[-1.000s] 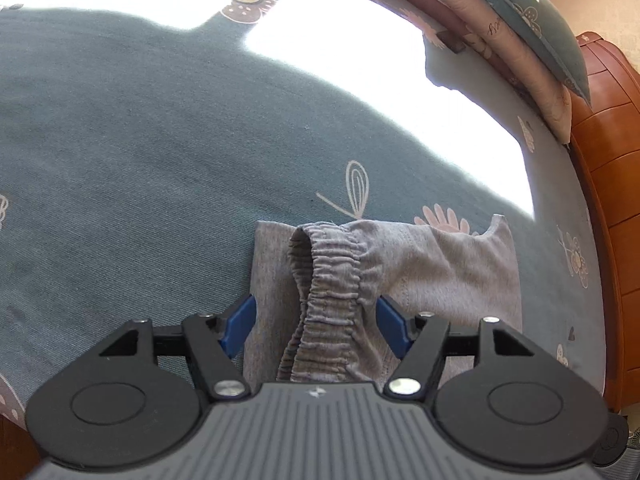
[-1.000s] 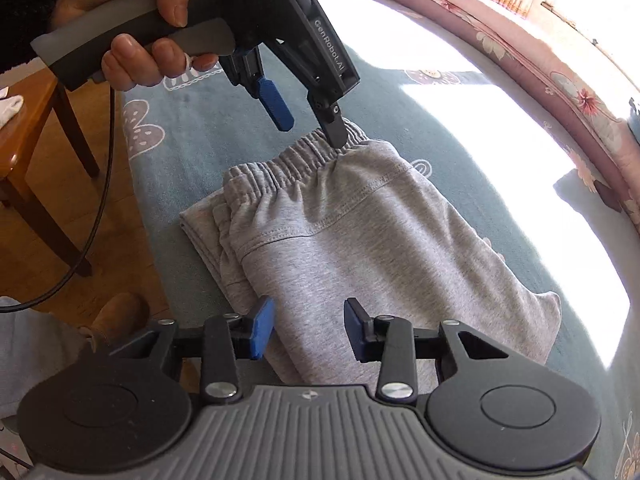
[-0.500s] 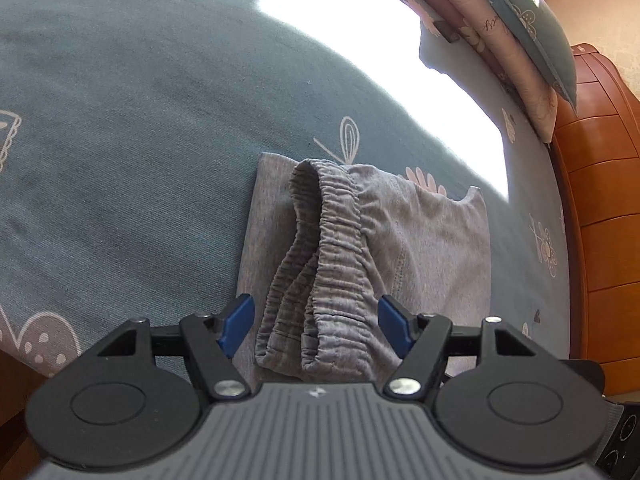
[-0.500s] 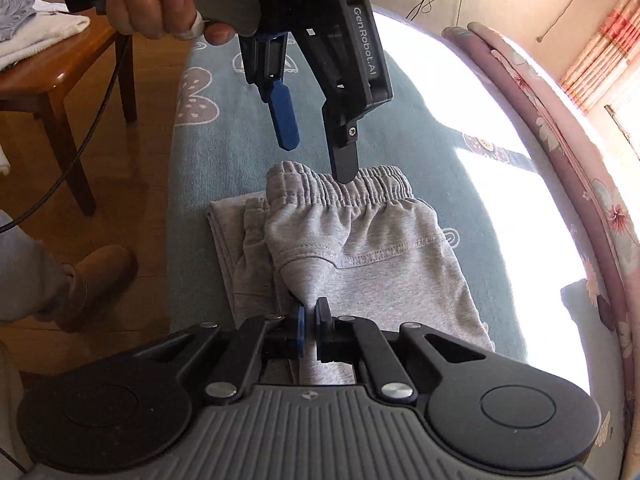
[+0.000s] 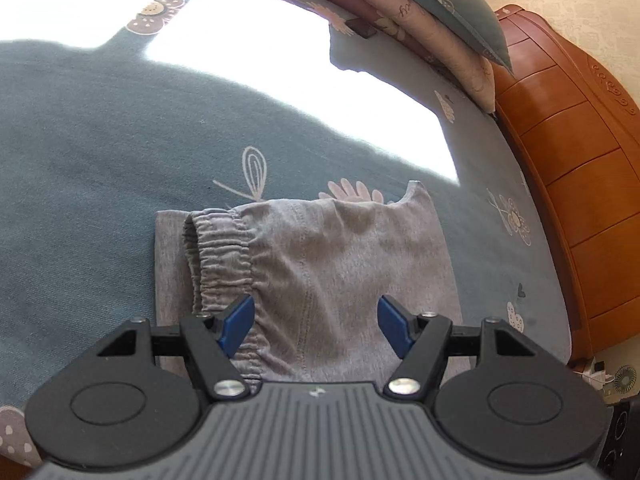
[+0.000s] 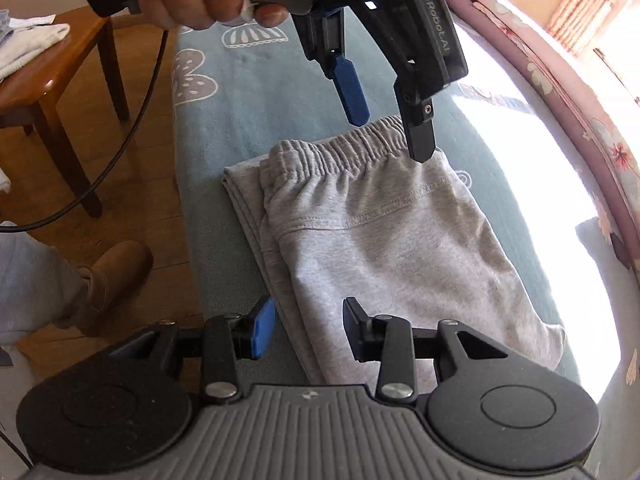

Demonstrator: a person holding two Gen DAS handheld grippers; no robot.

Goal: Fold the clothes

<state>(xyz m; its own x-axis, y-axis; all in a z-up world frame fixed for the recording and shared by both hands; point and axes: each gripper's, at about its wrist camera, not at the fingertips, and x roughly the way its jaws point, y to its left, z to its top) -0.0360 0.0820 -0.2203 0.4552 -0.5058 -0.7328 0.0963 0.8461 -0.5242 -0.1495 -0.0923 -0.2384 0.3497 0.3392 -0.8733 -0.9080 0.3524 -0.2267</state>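
Note:
A pair of grey sweat shorts point(image 5: 340, 264) lies folded on the teal bedsheet point(image 5: 100, 140), elastic waistband to the left. My left gripper point(image 5: 316, 324) hovers open just above the waistband end, touching nothing. The right wrist view shows the same shorts point(image 6: 380, 240), with a hand holding the left gripper point(image 6: 390, 132) over the waistband. My right gripper point(image 6: 310, 330) is at the near edge of the shorts. Its jaws are opening, and the folded edge lies under the gap, not pinched.
Pillows point(image 5: 440, 20) and a wooden headboard point(image 5: 560, 140) line the far side of the bed. A wooden table point(image 6: 52, 80) holding pale cloth stands on the floor to the left. A foot in a brown boot point(image 6: 116, 272) is beside the bed edge.
Half a second ago my right gripper was pinched shut on a lifted peak of the shorts. It has let go and the cloth lies flat. My left gripper has shifted sideways over the waistband.

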